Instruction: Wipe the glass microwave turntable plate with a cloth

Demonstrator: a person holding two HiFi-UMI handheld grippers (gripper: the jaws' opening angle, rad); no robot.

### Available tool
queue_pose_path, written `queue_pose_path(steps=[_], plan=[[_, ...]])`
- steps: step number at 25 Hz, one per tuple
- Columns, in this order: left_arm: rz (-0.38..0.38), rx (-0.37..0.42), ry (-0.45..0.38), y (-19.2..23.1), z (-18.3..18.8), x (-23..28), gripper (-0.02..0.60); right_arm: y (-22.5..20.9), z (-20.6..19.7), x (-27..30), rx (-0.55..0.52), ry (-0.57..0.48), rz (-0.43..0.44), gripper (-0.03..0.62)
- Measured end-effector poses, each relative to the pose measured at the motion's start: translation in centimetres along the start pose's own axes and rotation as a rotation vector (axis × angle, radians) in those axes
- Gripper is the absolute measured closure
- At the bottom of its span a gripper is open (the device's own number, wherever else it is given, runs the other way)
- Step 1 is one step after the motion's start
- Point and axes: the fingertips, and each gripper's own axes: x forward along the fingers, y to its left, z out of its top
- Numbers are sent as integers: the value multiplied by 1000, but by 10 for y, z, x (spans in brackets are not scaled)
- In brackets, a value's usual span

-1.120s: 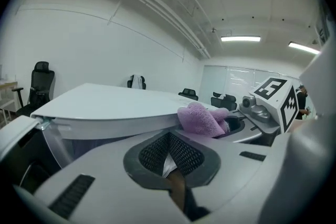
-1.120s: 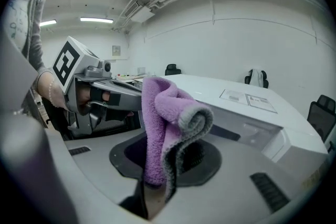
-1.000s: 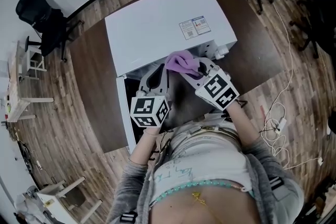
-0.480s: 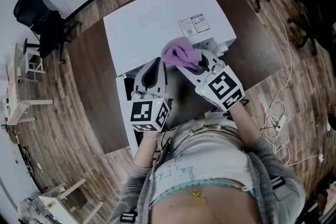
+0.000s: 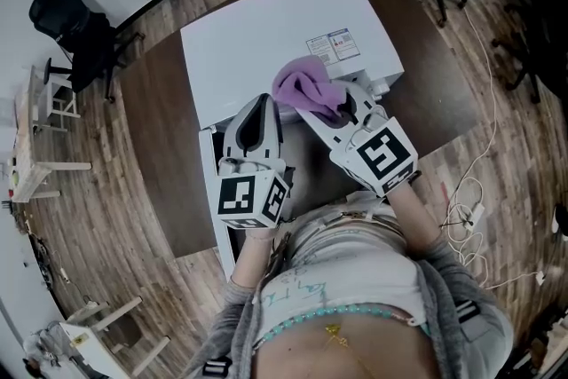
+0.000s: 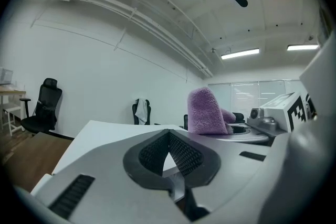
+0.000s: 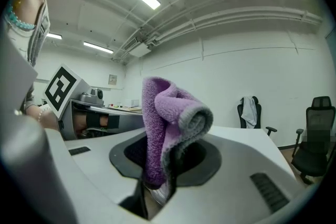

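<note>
The right gripper point(image 7: 160, 178) has its jaws clamped on a folded purple cloth point(image 7: 165, 118). The cloth's thick roll stands up out of the pads and curls over toward two o'clock in the right gripper view. The left gripper point(image 6: 169, 148) is closed, its ribbed pads meeting at the tips, and nothing can be seen held between them.

In the head view both grippers sit side by side over the front edge of a white microwave point(image 5: 266, 27). The left one is aimed at twelve o'clock and the right one at eleven. The cloth at the right gripper's tip lies over the microwave's top, near its label point(image 5: 333, 44). The glass plate cannot be picked out in any view.

The microwave stands on a dark brown table point(image 5: 151, 146). A black office chair point(image 5: 75, 27) stands at ten o'clock on the wooden floor point(image 5: 89, 217).
</note>
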Motion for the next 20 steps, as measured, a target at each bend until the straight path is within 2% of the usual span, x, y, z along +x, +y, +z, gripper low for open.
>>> queue_pose_path(steps=[6, 11, 20], plan=[[22, 5, -14, 2, 5, -1, 571, 4, 10, 7, -2, -27, 36, 487], [26, 38, -11, -2, 6, -1, 571, 2, 13, 8, -19, -29, 45, 487], [31, 41, -19, -4, 7, 1, 571, 3, 15, 8, -38, -32, 60, 487]])
